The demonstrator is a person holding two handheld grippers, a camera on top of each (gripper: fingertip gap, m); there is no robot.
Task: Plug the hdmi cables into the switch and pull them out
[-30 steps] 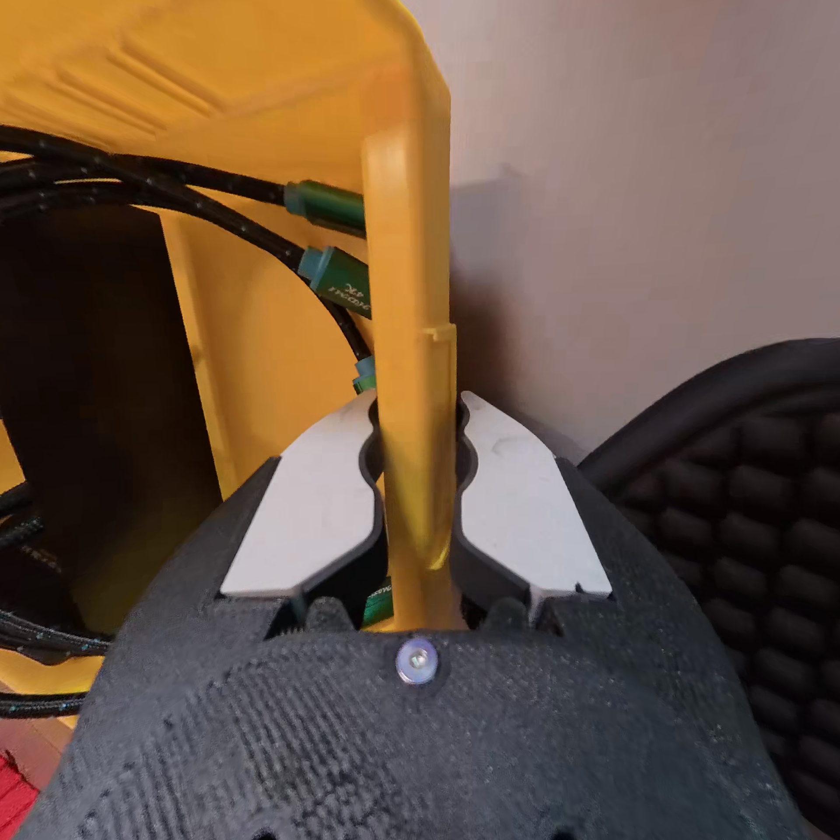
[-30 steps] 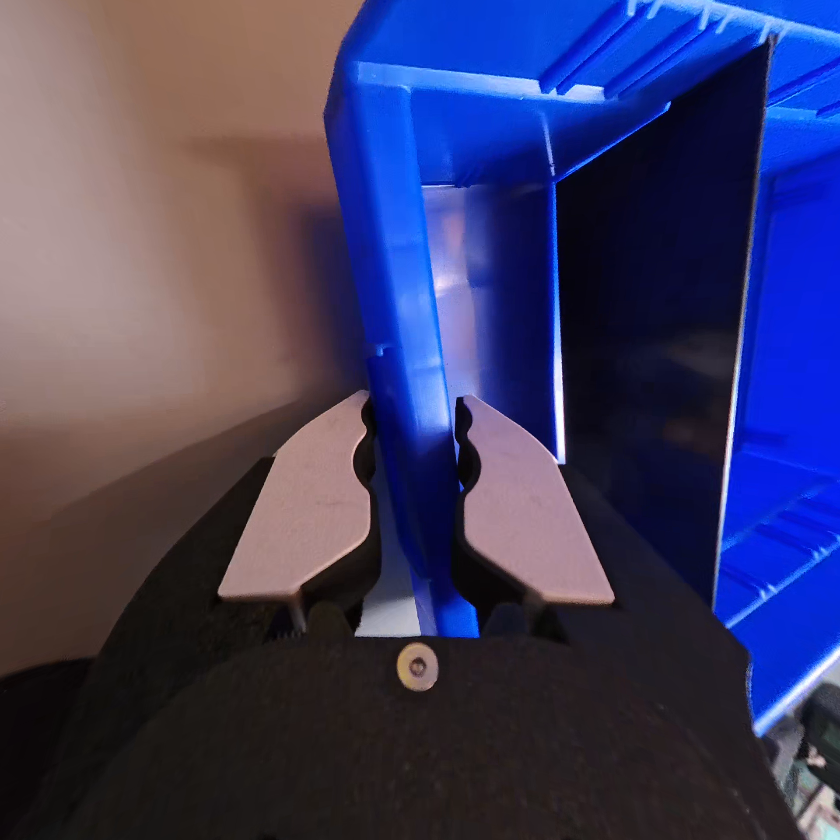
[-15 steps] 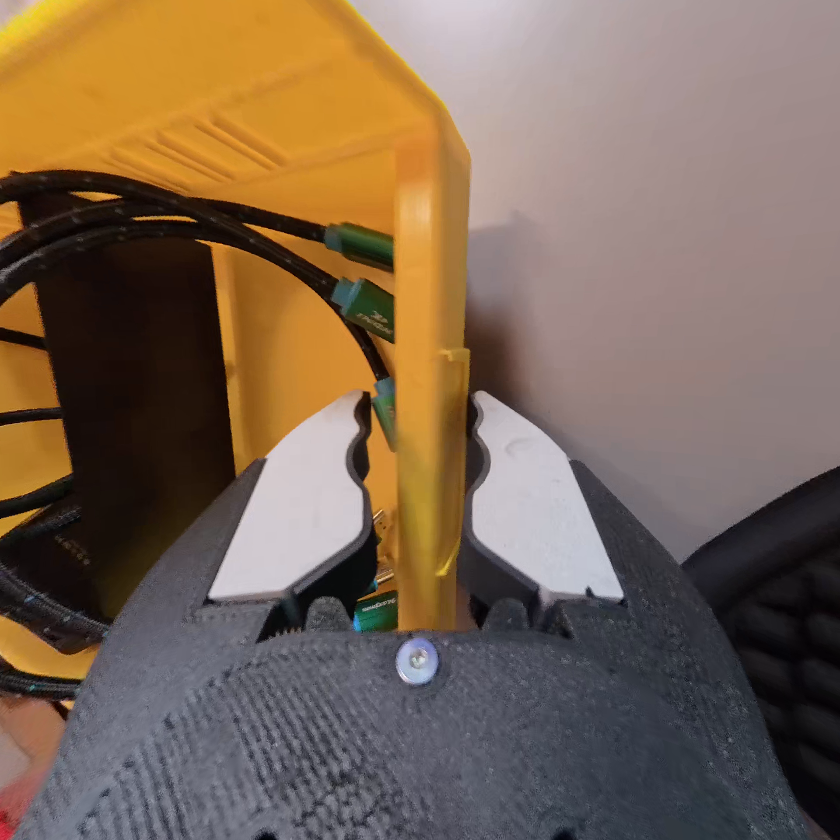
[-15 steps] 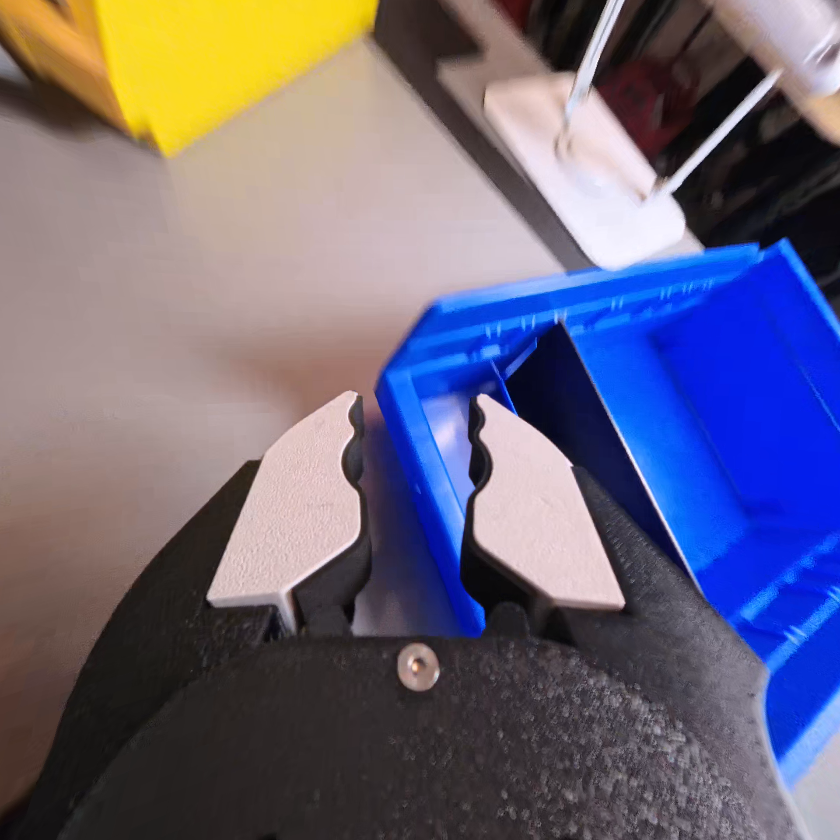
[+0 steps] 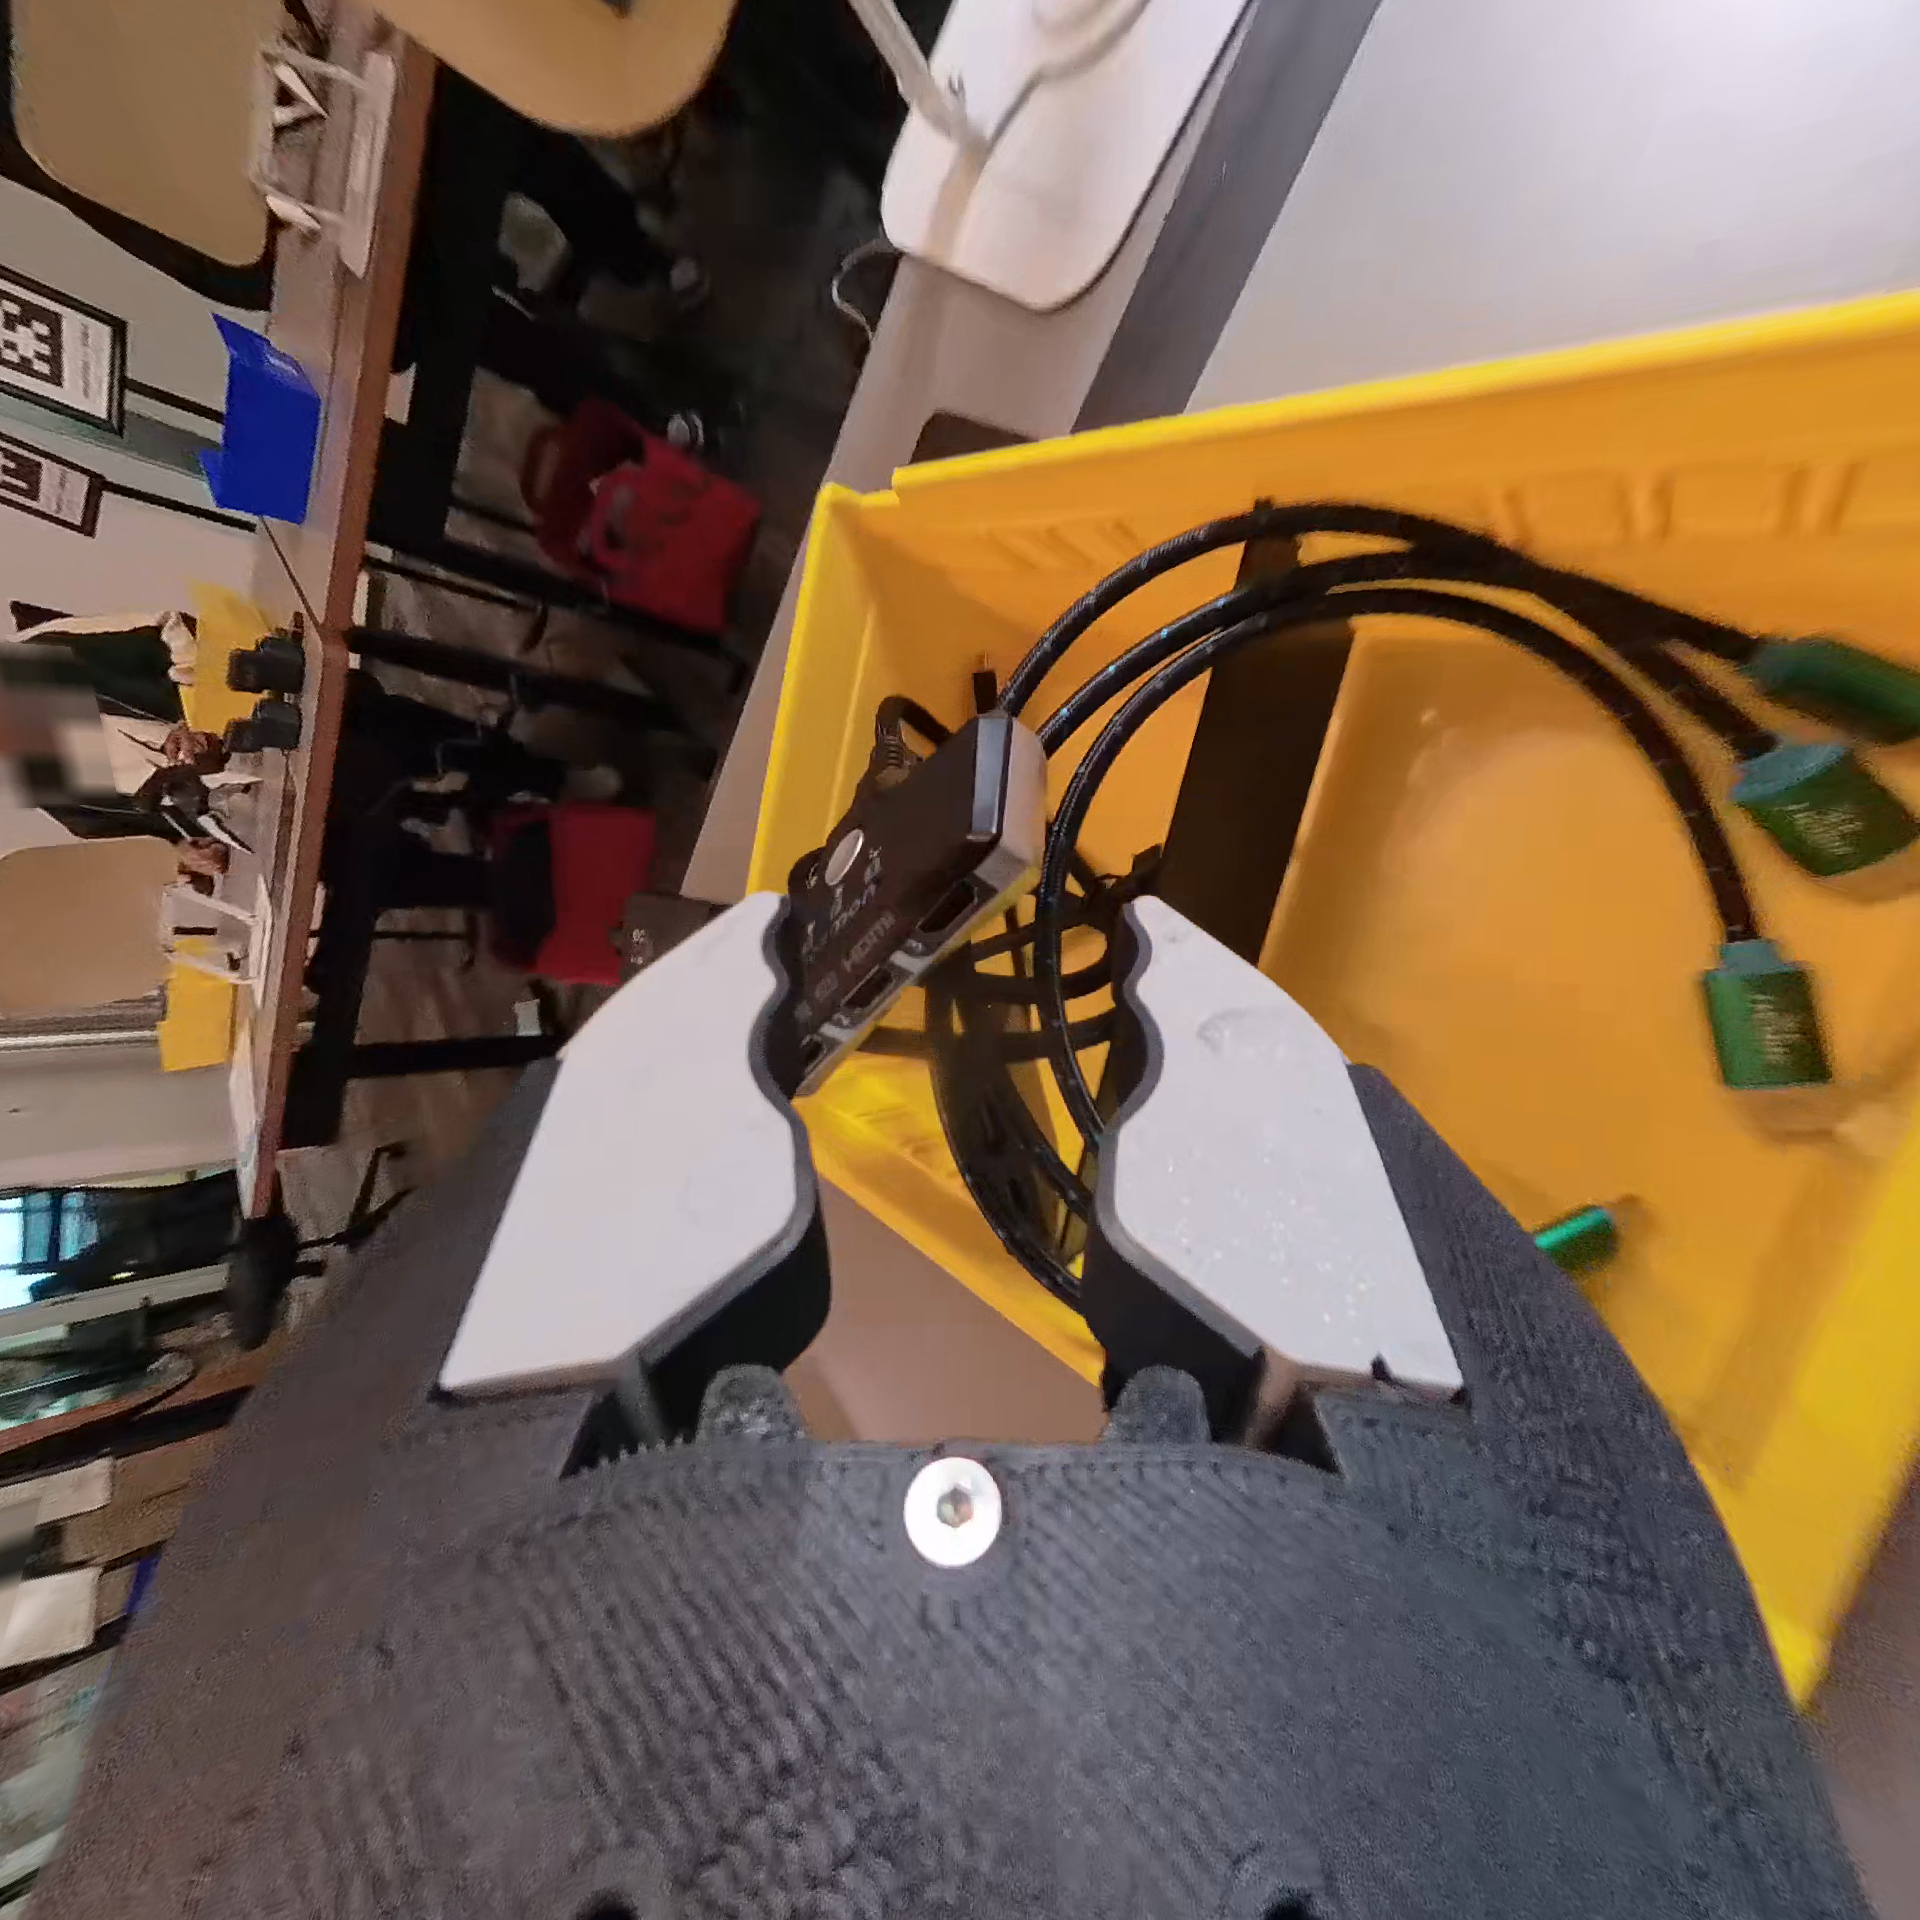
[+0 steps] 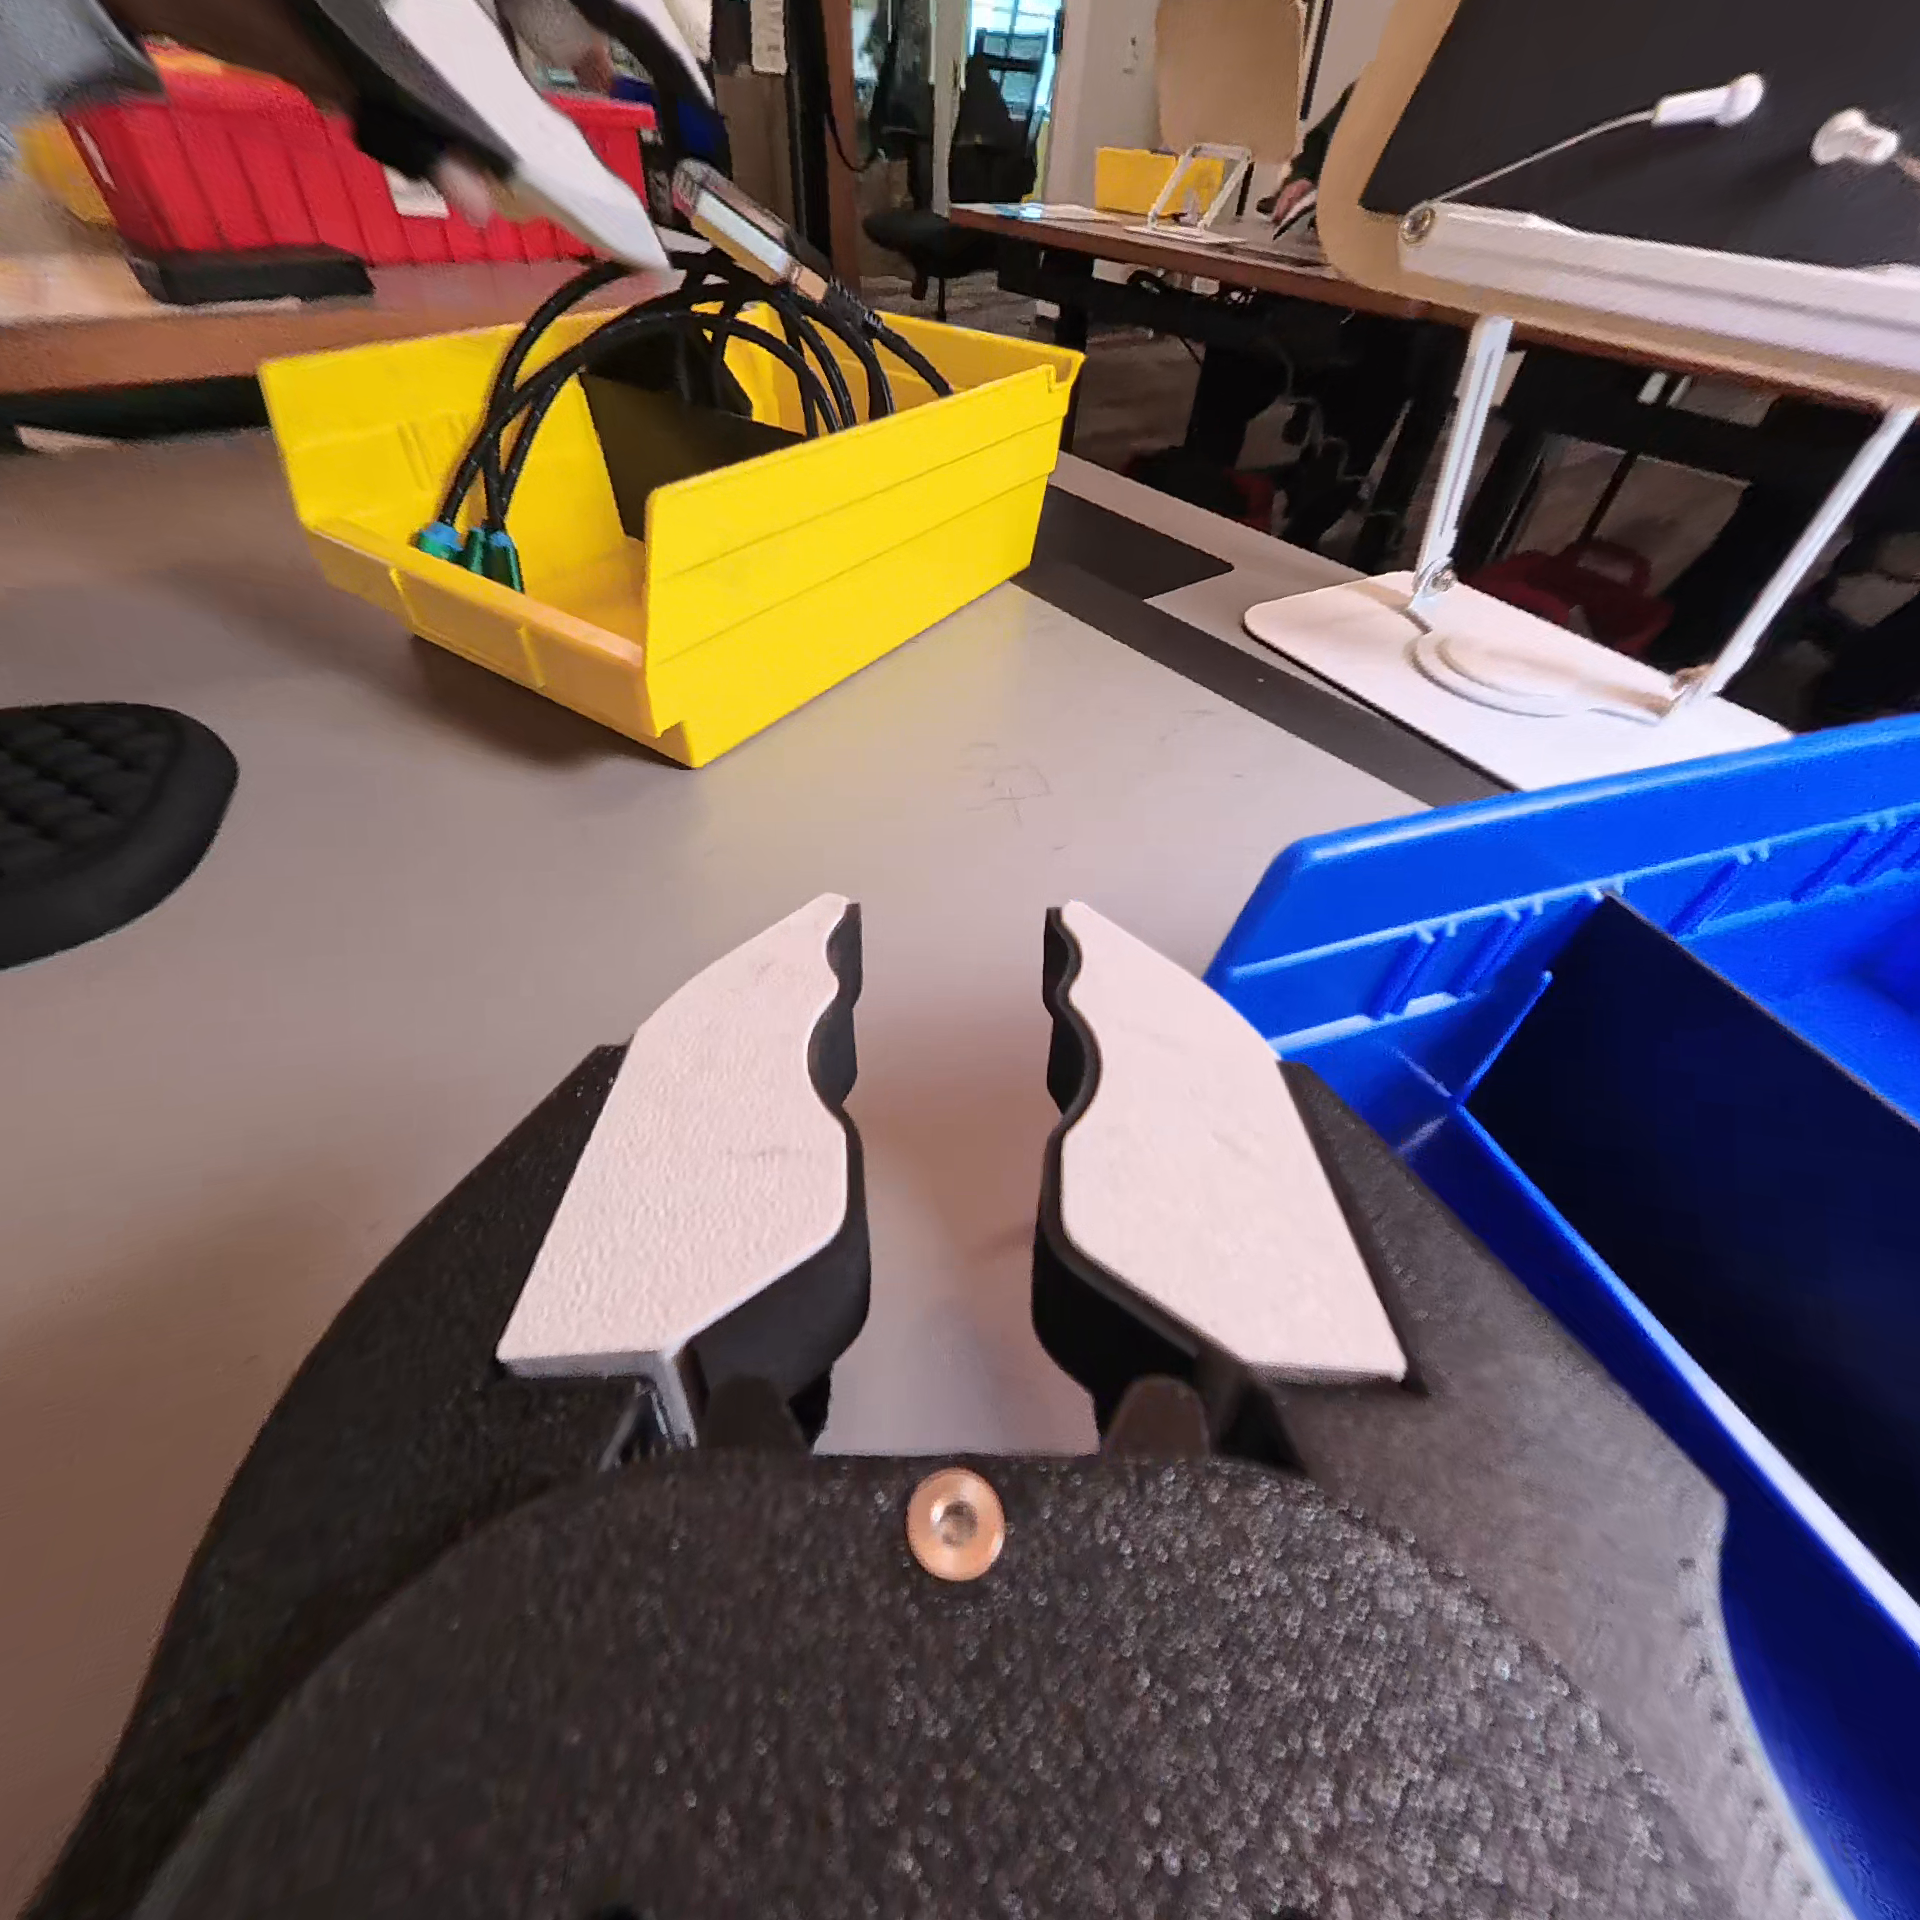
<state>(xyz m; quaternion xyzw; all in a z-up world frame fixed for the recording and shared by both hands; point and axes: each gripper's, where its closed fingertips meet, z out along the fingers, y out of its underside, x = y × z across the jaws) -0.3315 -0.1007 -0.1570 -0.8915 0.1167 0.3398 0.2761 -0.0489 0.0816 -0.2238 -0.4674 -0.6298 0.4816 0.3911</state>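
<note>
Black slab-shaped HDMI switch (image 5: 914,883) with a silver edge: propped aslant inside the yellow plastic bin (image 5: 1455,488) on the grey table (image 6: 623,935), long axis tilted, ports facing the left claw (image 5: 951,961). Left claw: jaws spread, empty, just short of the switch. Right claw (image 6: 951,971): parted, empty, over bare table beside the blue plastic bin (image 6: 1558,862). Black braided HDMI cables with green plugs (image 5: 1766,1023): loose in the yellow bin, unplugged. Step judged: fetching the switch. Next: close across its narrow sides, lift clear of the cables.
</note>
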